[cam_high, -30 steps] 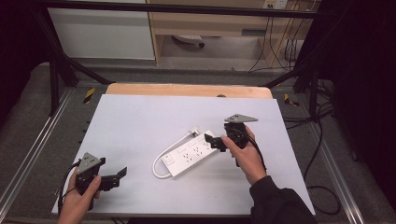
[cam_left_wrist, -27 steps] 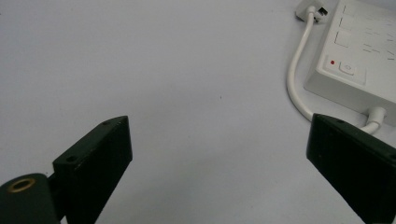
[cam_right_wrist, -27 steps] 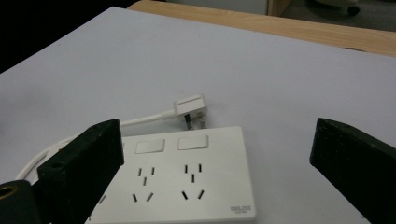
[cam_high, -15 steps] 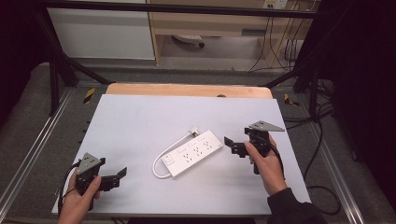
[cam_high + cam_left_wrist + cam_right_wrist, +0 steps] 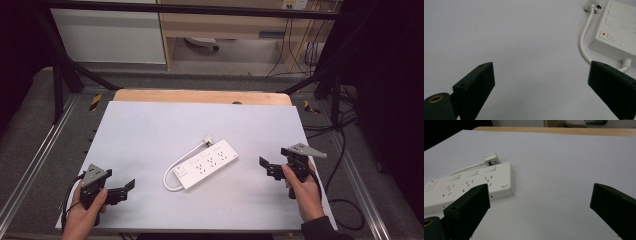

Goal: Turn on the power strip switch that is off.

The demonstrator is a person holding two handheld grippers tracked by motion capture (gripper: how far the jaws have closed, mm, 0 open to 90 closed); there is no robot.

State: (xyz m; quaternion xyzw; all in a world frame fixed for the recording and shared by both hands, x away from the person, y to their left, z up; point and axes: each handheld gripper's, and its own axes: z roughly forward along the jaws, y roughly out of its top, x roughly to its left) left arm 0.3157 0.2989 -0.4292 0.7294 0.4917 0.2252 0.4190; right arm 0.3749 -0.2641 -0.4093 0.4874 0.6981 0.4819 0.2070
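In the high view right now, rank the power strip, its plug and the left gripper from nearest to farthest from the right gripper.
1. Power strip: at the table's middle, nearest the right gripper.
2. Plug: just behind the strip's far end, slightly farther.
3. Left gripper: at the table's near left corner, farthest.

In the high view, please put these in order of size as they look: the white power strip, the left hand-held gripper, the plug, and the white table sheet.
1. white table sheet
2. power strip
3. left hand-held gripper, nearer the camera, so its place is less sure
4. plug
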